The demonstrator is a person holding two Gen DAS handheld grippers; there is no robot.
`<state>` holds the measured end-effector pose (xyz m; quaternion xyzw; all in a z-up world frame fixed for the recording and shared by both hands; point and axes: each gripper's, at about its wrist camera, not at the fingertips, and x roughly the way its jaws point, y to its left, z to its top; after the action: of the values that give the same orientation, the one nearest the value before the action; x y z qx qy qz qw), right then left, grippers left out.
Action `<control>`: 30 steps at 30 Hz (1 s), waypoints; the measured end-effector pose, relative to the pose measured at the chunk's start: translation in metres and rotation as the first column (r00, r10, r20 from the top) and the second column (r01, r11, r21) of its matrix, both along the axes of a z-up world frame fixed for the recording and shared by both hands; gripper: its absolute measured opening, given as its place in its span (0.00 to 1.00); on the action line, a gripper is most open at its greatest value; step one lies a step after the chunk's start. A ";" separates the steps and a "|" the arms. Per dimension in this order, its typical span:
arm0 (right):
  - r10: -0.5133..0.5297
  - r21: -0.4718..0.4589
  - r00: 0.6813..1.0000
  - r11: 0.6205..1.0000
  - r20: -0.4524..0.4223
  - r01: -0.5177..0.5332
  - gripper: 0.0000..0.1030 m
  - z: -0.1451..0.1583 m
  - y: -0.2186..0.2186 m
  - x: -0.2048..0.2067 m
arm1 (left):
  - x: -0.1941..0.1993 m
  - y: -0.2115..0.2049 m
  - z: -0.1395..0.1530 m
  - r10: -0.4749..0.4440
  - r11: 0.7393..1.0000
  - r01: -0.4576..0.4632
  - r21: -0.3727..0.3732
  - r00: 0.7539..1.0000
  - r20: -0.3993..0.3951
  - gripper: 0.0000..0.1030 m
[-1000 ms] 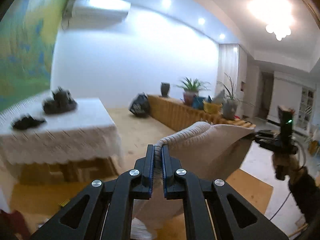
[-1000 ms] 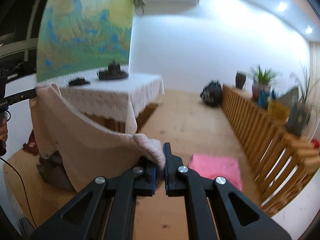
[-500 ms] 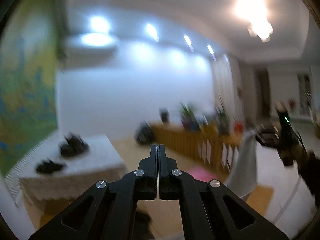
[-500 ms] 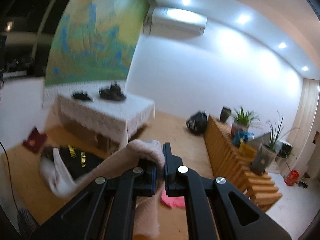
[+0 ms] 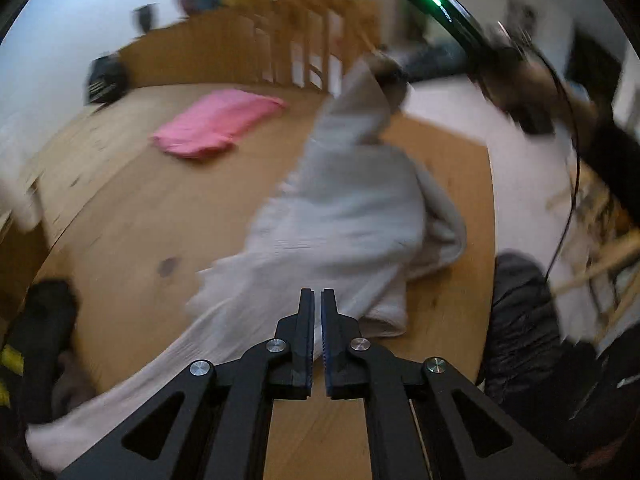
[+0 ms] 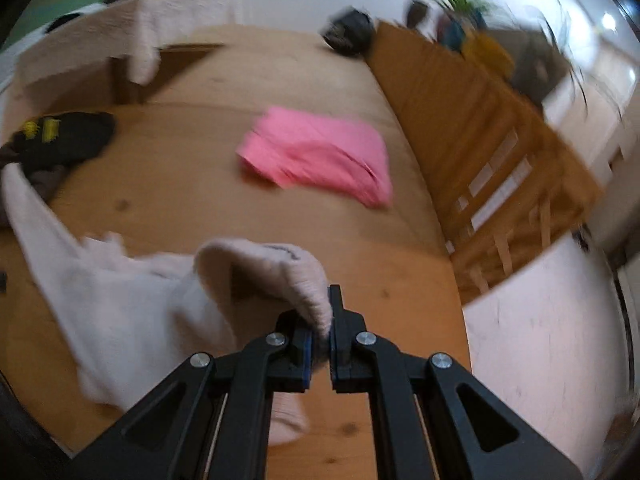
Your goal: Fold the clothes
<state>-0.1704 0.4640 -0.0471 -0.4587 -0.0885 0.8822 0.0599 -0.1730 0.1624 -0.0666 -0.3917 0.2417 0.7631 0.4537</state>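
Note:
A cream knit sweater (image 5: 344,216) lies stretched over the wooden floor (image 5: 140,216), blurred by motion. My left gripper (image 5: 317,294) hovers above its near part, tilted down. Its jaws stand almost together with a thin slit just opening between them, and nothing is pinched. My right gripper (image 6: 320,312) is shut on the sweater's ribbed edge (image 6: 280,268), which arches up from the floor. The rest of the sweater (image 6: 132,304) trails off to the left. In the left wrist view the right gripper (image 5: 394,76) shows at the sweater's far end, in a person's hand.
A folded pink cloth (image 6: 320,152) lies on the floor ahead. A black garment with yellow marks (image 6: 60,136) sits at the left. A wooden slatted railing (image 6: 480,128) with plants runs along the right. A table with a white cloth (image 6: 132,20) stands behind, with a black bag (image 6: 348,34) by the wall.
The left gripper let go of the sweater. Both grippers swung down from facing the room to facing the floor. The sweater went from hanging between them to lying on the floor.

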 end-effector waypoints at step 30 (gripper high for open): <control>0.010 -0.098 0.999 0.995 0.036 -0.007 0.06 -0.054 0.047 0.011 | 0.037 0.101 -0.048 -0.184 0.976 0.182 -0.118 0.983 -0.009 0.27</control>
<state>-0.1598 0.5113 -0.1009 -0.4769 -0.0483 0.8771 0.0320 -0.1359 0.2635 -0.1143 -0.3860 0.3254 0.7064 0.4960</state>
